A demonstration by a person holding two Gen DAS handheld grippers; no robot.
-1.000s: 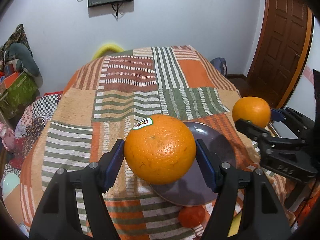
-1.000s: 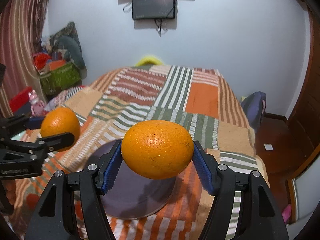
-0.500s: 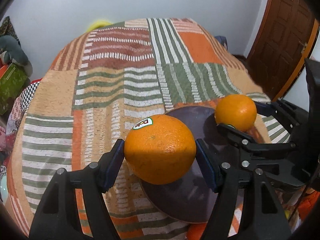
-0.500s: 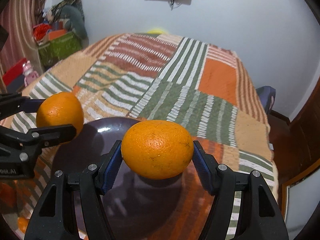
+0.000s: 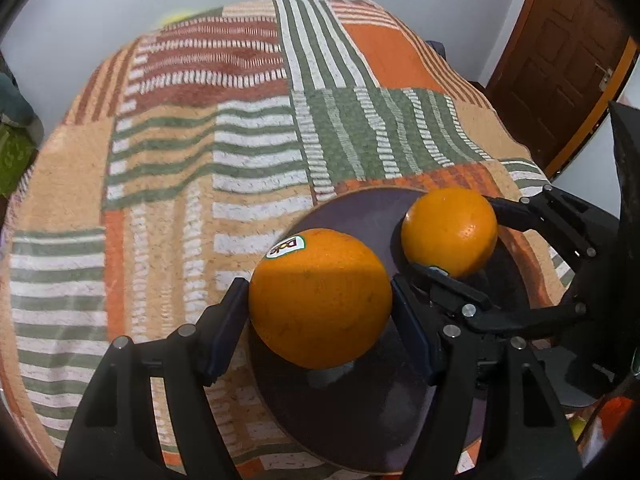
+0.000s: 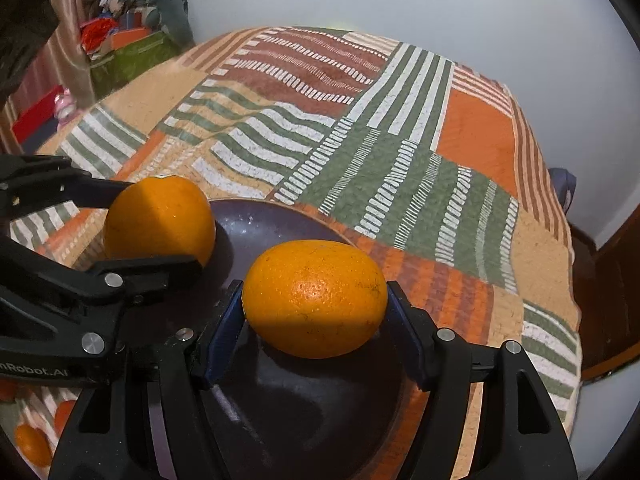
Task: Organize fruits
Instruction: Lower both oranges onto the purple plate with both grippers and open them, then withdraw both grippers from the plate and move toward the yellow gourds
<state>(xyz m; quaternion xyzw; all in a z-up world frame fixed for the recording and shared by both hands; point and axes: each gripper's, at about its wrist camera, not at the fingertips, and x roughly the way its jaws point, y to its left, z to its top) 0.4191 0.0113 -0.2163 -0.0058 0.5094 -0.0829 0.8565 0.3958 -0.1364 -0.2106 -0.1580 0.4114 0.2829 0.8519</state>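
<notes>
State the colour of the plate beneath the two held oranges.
Dark purple-brown plate, seen best in the right wrist view.

Between the matt black plastic fingers [image 5: 224, 320] of the left gripper [image 5: 320, 322] sits an orange [image 5: 320, 300] with dimpled, slightly glossy peel, above a smooth, glossy dark plate [image 5: 352, 420] on a coarse woven cloth bedspread [image 5: 200, 160].

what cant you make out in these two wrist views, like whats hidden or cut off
- Whether either orange touches the dark plate: in both views the fruit itself hides its underside.
- Left wrist view: the plate's near rim is behind the left gripper and its stickered orange.
- Right wrist view: small orange fruits at the lower left are cut by the edge and the left gripper's body, so their count is unclear.
- Right wrist view: the right gripper and its orange hide the plate's centre.
</notes>
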